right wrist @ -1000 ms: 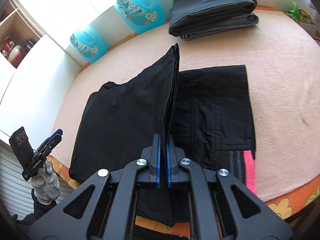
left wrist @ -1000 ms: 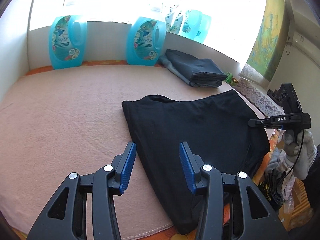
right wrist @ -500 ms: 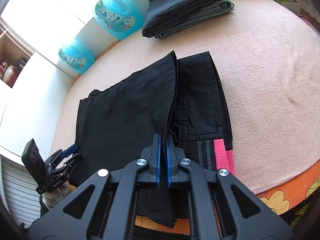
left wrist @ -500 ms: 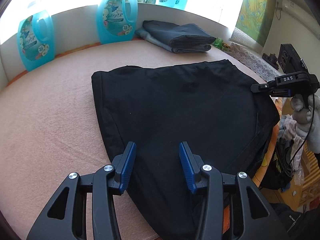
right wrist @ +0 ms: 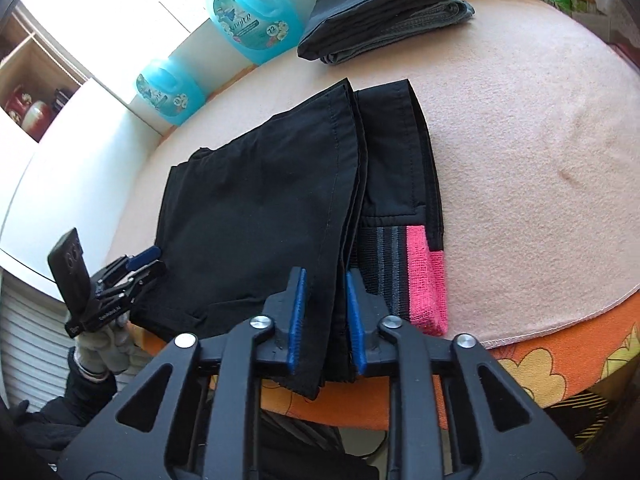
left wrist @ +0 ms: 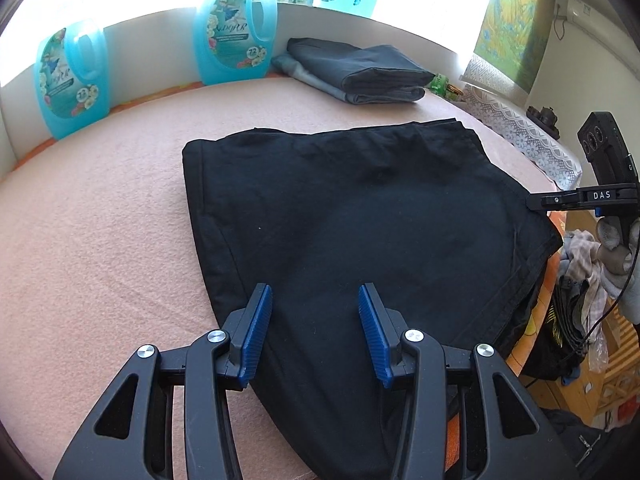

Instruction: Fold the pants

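The black pants lie folded across the pink blanket, filling the lower middle of both views. The right gripper is letting go: its jaws are opening, with the layered cloth edge between the pads but no longer pinched. The left gripper stands open above the cloth, holding nothing. The risk, as I judge it, is that the freed top layer slides or springs back off the lower one near the table edge (that end overhangs slightly), spoiling the alignment; a snagged pad on withdrawal would drag it too. Only the right wrist view shows the striped pink waistband peeking out at lower right; the left wrist view alone shows the smooth folded top surface.
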{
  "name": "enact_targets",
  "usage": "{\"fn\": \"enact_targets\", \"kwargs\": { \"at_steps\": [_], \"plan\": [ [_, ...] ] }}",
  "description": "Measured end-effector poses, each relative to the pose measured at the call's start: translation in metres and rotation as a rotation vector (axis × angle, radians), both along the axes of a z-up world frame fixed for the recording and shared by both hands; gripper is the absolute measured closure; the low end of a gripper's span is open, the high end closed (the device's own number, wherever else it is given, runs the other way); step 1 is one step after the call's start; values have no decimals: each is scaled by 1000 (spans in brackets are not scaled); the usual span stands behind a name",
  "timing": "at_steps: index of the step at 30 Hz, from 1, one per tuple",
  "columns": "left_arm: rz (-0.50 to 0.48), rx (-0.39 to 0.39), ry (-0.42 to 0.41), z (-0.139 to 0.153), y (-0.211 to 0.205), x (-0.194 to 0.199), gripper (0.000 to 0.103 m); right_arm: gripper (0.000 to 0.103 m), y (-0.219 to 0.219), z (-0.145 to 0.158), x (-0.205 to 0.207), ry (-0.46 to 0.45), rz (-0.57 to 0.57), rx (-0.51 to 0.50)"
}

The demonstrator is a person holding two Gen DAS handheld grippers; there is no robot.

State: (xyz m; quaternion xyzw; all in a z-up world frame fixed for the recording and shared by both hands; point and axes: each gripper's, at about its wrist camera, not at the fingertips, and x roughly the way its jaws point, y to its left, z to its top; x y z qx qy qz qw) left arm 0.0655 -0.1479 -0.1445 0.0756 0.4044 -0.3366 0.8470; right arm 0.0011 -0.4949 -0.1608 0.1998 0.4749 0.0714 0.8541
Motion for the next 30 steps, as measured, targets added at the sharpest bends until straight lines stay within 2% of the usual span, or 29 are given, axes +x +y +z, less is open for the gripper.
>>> {"fn": "enact_targets", "kwargs": {
  "at_steps": [3,5,7,10,12,14,18,22,26,30],
  "plan": [
    [13,-13,10,2,5,-5,59,97,6,4,3,13,-37,-110],
    [20,2,-9,2,9,-13,59,97,16,14,2,-15,-52,-229],
    [42,7,-16,2,15,-22,59,95,22,26,1,-55,-66,-282],
    [102,-30,6,1,31,-31,59,87,32,45,4,-116,-61,-269],
    [136,-60,31,-2,39,-36,59,68,47,54,12,-147,-10,-249],
    [163,-92,51,-4,44,-39,59,61,69,62,23,-168,55,-223],
    [201,-148,72,-7,50,-42,59,61,115,66,53,-167,185,-147],
    [220,-171,75,-8,50,-45,59,61,164,60,87,-143,282,-147],
    [231,-185,77,-9,52,-46,59,61,207,50,114,-88,370,-100],
    [257,-232,93,-11,57,-45,59,61,246,39,138,-16,429,-100]
  ]
}}
